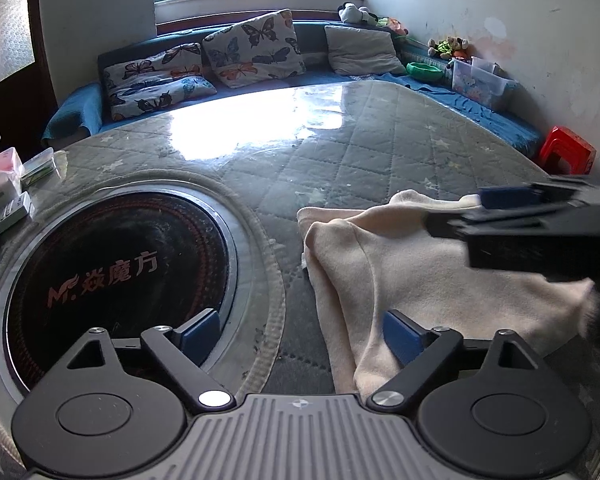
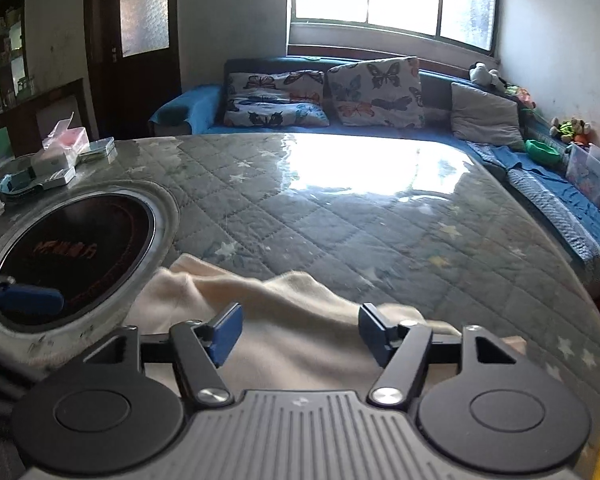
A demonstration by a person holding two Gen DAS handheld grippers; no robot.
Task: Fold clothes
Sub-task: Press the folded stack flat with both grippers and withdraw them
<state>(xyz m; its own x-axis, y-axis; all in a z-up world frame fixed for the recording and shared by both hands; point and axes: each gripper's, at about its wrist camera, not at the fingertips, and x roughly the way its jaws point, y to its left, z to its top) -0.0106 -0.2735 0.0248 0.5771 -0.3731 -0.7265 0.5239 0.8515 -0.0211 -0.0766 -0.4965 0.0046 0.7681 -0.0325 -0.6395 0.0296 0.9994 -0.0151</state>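
Both grippers stand with jaws apart, empty: left gripper (image 1: 300, 332), right gripper (image 2: 298, 330). Cream garment (image 1: 396, 280) lies part-folded on the quilted table (image 1: 340, 160), beside the round cooktop (image 1: 112, 264). You look between folds; next, re-grip an edge.

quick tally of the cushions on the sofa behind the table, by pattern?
Butterfly-print cushions: 2, one lying flat and one propped upright
Plain grey cushions: 1
Total: 3
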